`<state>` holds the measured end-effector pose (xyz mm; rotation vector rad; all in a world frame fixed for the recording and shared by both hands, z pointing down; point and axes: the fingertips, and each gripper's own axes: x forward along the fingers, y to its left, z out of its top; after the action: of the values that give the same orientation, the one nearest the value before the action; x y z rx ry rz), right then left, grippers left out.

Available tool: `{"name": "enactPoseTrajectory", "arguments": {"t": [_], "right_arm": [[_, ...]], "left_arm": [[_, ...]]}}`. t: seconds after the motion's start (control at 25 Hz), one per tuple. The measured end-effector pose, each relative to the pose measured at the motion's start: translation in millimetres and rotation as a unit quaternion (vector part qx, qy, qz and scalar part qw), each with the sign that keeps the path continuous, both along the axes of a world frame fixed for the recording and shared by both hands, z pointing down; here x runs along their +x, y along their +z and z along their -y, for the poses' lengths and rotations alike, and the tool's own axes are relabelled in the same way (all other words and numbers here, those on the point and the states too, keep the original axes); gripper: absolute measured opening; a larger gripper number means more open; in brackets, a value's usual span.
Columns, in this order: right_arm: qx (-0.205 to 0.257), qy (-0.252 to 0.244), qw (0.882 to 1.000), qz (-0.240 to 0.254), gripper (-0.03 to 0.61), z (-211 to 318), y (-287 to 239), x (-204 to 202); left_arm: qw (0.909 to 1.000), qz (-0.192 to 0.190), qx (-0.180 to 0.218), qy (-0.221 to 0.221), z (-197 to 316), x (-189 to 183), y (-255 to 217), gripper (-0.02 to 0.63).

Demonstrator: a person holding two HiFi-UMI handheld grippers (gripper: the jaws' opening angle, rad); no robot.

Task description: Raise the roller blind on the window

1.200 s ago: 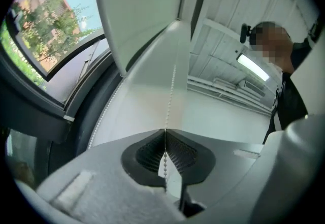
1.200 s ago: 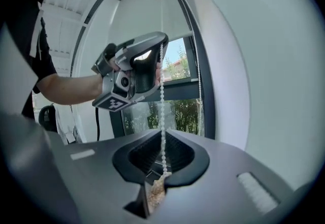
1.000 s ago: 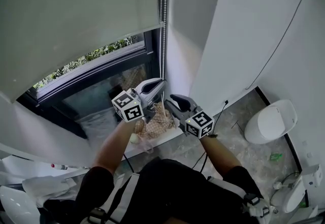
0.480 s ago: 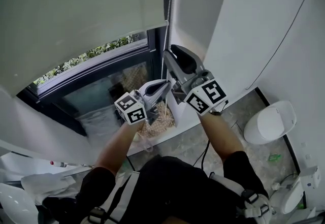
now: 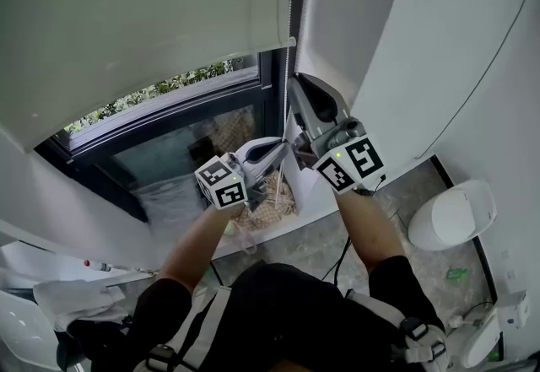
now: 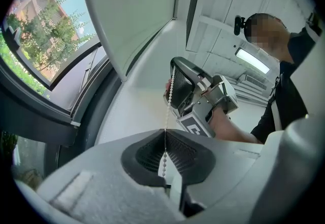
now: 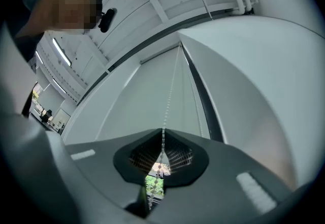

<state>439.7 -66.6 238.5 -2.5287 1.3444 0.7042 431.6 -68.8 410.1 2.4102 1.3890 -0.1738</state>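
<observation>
The pale roller blind (image 5: 143,24) covers the upper window, its lower edge slanting across the head view. Its white bead chain (image 5: 289,67) hangs beside the dark frame. My left gripper (image 5: 283,142) is shut on the chain (image 6: 169,96), which passes down between its ribbed pads (image 6: 147,154). My right gripper (image 5: 295,85) sits higher on the same chain, just above the left one. Its jaws have just been closing, and the chain (image 7: 170,96) now sits pinched between its pads (image 7: 177,154) and runs up along the blind (image 7: 147,96).
A dark window frame (image 5: 169,121) lies below the blind. A white wall (image 5: 396,41) with a thin cable (image 5: 481,58) stands to the right. A woven bag (image 5: 266,202) sits under the grippers, and a white rounded fixture (image 5: 451,214) stands on the stone floor at right.
My right gripper has risen from beside and below the left gripper to above it, reaching the chain with its jaws closed on it. The left gripper has kept its hold in place.
</observation>
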Motion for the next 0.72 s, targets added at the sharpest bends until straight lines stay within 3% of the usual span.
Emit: {"name": "enactPoseTrajectory", "arguments": {"t": [0.12, 0.2, 0.32, 0.4, 0.48, 0.56, 0.72], "right_arm": [[-0.017, 0.013, 1.0, 0.006, 0.017, -2, 30, 4], [-0.039, 0.018, 0.999, 0.03, 0.015, -4, 70, 6], [-0.087, 0.015, 0.991, 0.099, 0.015, -4, 152, 9], [-0.116, 0.013, 0.984, 0.133, 0.016, -4, 192, 10], [-0.118, 0.01, 0.981, 0.151, 0.016, -7, 204, 9], [-0.119, 0.011, 0.981, 0.152, 0.016, -9, 203, 12], [-0.119, 0.009, 0.981, 0.151, 0.017, -10, 202, 12]], "left_arm": [[0.9993, 0.026, 0.028, -0.004, -6, 3, 30, 0.009], [0.9958, 0.062, 0.068, 0.0, -15, 3, 71, 0.009], [0.9819, 0.12, 0.146, 0.017, -22, -10, 147, 0.011], [0.9738, 0.147, 0.171, 0.025, -20, -20, 181, 0.015], [0.9728, 0.157, 0.168, 0.026, -15, -25, 191, 0.018], [0.976, 0.152, 0.153, 0.027, -7, -22, 184, 0.084], [0.9879, 0.114, 0.104, 0.018, 17, -6, 136, 0.141]]}}
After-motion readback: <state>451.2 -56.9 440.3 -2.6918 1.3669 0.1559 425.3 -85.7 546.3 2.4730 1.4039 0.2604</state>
